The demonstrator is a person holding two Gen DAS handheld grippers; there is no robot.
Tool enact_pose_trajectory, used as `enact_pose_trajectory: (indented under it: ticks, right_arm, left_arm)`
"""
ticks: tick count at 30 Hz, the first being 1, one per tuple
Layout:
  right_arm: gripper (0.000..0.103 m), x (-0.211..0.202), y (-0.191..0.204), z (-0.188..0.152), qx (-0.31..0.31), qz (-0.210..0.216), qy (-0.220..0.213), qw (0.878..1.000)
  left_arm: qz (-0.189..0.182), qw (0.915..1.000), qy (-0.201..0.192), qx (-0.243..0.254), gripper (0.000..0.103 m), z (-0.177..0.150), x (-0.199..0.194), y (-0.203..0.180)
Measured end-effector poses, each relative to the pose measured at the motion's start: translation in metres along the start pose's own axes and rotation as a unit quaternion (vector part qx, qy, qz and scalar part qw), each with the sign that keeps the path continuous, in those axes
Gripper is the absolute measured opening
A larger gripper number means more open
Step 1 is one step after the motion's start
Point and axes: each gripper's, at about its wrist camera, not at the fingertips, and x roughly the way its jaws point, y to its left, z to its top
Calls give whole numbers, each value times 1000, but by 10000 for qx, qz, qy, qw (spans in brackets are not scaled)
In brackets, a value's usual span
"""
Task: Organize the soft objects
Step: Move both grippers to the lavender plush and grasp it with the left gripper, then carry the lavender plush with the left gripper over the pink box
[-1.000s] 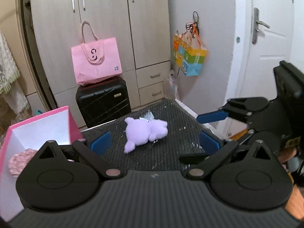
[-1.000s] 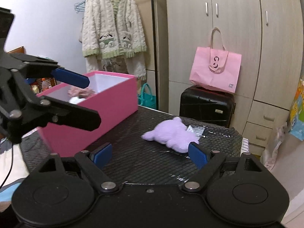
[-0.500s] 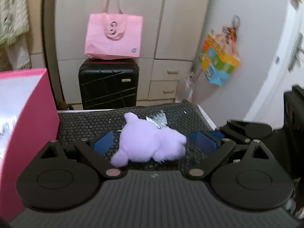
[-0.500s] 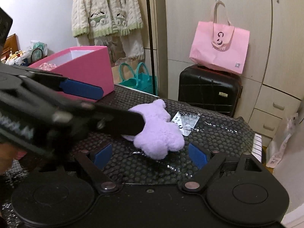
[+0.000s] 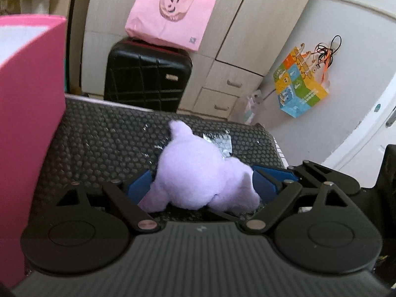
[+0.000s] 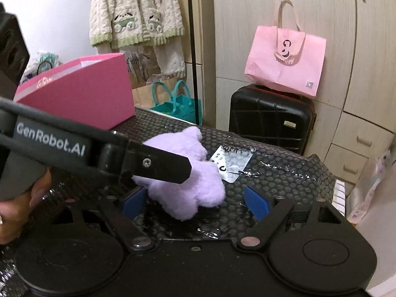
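A lilac plush toy (image 5: 198, 178) lies on the black bubble-wrapped tabletop (image 5: 104, 143). My left gripper (image 5: 201, 185) straddles it with a blue pad at each flank. Its jaws are closing and the plush does not look squeezed. In the right wrist view the same plush toy (image 6: 198, 190) sits partly between the blue pads of my right gripper (image 6: 195, 203), which is open and apart from it on the right side. One left gripper finger (image 6: 170, 167) reaches across the plush from the left. A pink box (image 6: 81, 99) stands at the table's left.
A pink knitted item (image 6: 43, 82) peeks from the box. A taped white label (image 6: 230, 163) lies behind the plush. Beyond the table edge stand a black suitcase (image 6: 269, 116) with a pink tote (image 6: 284, 59), a teal bag (image 6: 178, 104) and wardrobes. A person's hand (image 6: 22, 198) holds the left gripper.
Both grippers came down and closer to the plush. The left one rolled level and its jaws narrowed around the plush; it now crosses the right wrist view.
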Motion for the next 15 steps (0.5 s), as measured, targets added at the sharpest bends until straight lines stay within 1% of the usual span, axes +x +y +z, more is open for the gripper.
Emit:
enact_pose_trajectory:
  ticks: [2, 3, 5, 8, 9, 11, 12, 15]
  right_arm:
    - [89, 2, 1, -1, -99, 0, -8, 10000]
    - [89, 2, 2, -1, -149, 2, -16, 9999]
    - [87, 4, 6, -3, -260, 3, -6, 9997]
    - [86, 5, 11, -2, -397, -35, -21, 9992]
    - [86, 5, 12, -1, -406, -18, -9, 9992]
    - [85, 6, 13, 1, -395, -23, 19, 9992]
    - [82, 7, 14, 2, -381, -26, 16, 9993]
    - [79, 6, 18, 3, -414, -21, -15, 9991]
  left_arm:
    - [-157, 9997, 125, -168, 88, -2, 5, 5]
    - [-194, 9994, 132, -237, 83, -3, 6, 7]
    - [35, 10000, 23, -88, 71, -6, 5, 5]
    - [88, 9999, -11, 129, 69, -8, 6, 2]
    - [81, 9999, -3, 146, 66, -9, 5, 1]
    - [46, 9998, 27, 174, 62, -8, 4, 1]
    - [34, 9998, 58, 205, 57, -8, 4, 1]
    - [17, 9997, 113, 219, 57, -8, 1, 1]
